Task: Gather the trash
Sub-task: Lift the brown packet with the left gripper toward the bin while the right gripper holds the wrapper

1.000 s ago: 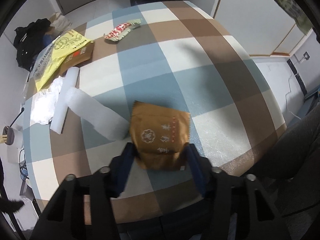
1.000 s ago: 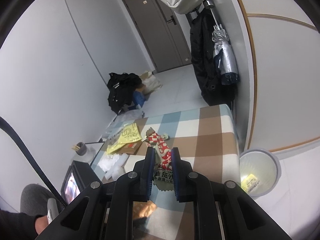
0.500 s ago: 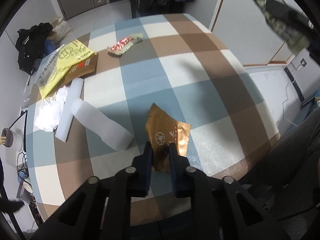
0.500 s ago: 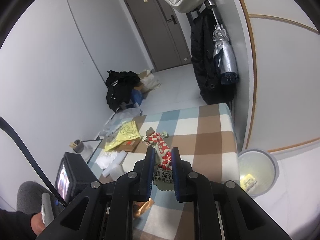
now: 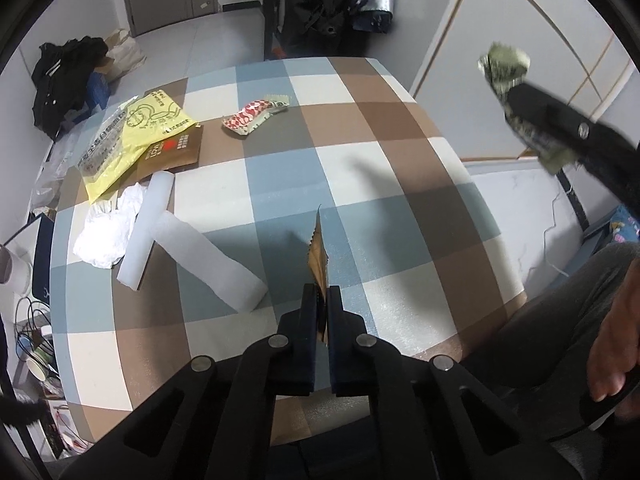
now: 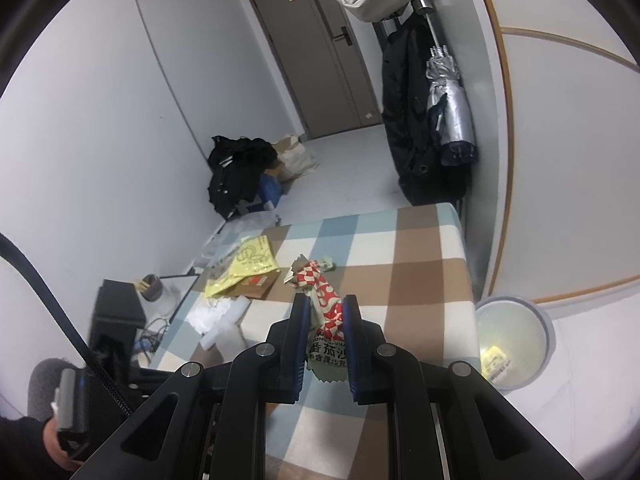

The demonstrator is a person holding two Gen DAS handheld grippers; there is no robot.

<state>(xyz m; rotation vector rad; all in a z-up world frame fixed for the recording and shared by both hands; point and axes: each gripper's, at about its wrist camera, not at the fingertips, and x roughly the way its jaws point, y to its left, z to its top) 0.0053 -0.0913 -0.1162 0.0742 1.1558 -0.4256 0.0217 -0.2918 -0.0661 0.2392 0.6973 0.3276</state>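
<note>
My left gripper (image 5: 321,294) is shut on a brown foil packet (image 5: 318,256), held edge-on above the checked table (image 5: 384,148). My right gripper (image 6: 325,308) is shut on a red-and-white sauce wrapper (image 6: 326,300), held high over the table's right side; it also shows in the left wrist view (image 5: 536,116) with the wrapper (image 5: 505,68) sticking out. A grey trash bin (image 6: 510,344) stands on the floor right of the table with a yellow scrap inside. Another red-and-white wrapper (image 5: 252,114) lies on the far part of the table.
On the table's left lie a yellow bag (image 5: 136,128) over brown cardboard (image 5: 172,152), crumpled white tissue (image 5: 106,232) and two white foam strips (image 5: 208,256). Coats (image 6: 416,120) hang by the wall. A black bag (image 6: 240,176) lies on the floor.
My left gripper shut on the brown packet and lifted it off the table, turning it edge-on. My right gripper stayed shut on its wrapper and came into the left view.
</note>
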